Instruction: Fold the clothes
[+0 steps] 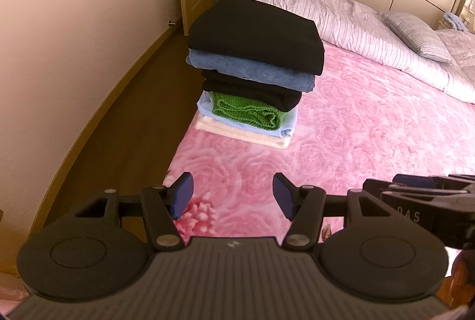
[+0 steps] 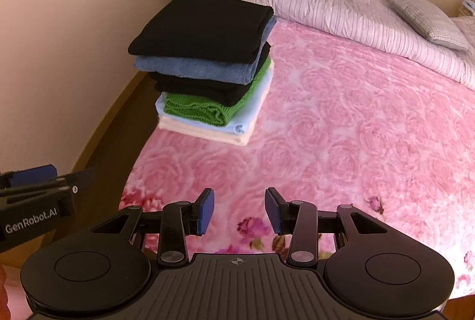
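Both grippers, left (image 1: 233, 195) and right (image 2: 240, 211), hover side by side over the pink blanket (image 2: 341, 112) with jaws apart and nothing between them, while the folded stack (image 2: 204, 64) sits ahead near the bed's edge.

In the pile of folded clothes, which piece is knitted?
The green one, fourth from the top, between the lower black piece and the light blue piece; only it shows knit stitches.

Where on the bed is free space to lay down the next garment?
The pink blanket is bare between the folded stack and the striped duvet, and before both grippers. Crowded: the stack's corner, near the bed's edge.
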Demonstrator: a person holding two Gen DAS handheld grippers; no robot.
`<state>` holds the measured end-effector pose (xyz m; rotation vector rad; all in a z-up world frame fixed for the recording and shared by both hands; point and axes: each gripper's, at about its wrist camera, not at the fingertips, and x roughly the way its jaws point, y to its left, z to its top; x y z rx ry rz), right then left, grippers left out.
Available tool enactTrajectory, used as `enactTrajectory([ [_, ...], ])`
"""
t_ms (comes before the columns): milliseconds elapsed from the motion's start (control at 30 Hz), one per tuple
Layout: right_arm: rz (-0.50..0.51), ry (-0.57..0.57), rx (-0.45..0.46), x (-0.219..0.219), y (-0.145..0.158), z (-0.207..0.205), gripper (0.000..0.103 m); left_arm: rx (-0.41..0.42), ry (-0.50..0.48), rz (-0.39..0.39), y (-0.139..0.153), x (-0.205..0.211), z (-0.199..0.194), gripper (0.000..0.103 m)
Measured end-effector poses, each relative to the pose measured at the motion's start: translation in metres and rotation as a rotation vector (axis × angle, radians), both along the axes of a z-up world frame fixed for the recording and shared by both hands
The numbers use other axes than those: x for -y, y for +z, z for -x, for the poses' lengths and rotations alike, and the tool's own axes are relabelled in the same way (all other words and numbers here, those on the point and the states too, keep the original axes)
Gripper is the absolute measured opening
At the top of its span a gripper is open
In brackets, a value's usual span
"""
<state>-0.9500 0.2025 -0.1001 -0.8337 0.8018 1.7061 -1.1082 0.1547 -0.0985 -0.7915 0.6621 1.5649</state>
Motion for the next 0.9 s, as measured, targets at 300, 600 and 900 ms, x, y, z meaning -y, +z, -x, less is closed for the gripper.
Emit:
enactTrajectory([
  [300, 0.011, 0.045, -0.003, -0.027, -0.008, 0.004, 0.042, -0.007, 0.028, 0.01, -0.008, -0.026, 0.0, 0.055],
  [600, -0.002, 0.098, -0.006, -0.058, -0.009, 0.014, 0.042, -0.008, 0.062, 0.019, -0.013, -0.055, 0.004, 0.055],
  [900, -0.002, 0.117, -0.003, -0.075, -0.008, 0.018, 0.042, -0.025, 0.079, -0.014, -0.008, -0.072, 0.008, 0.055],
])
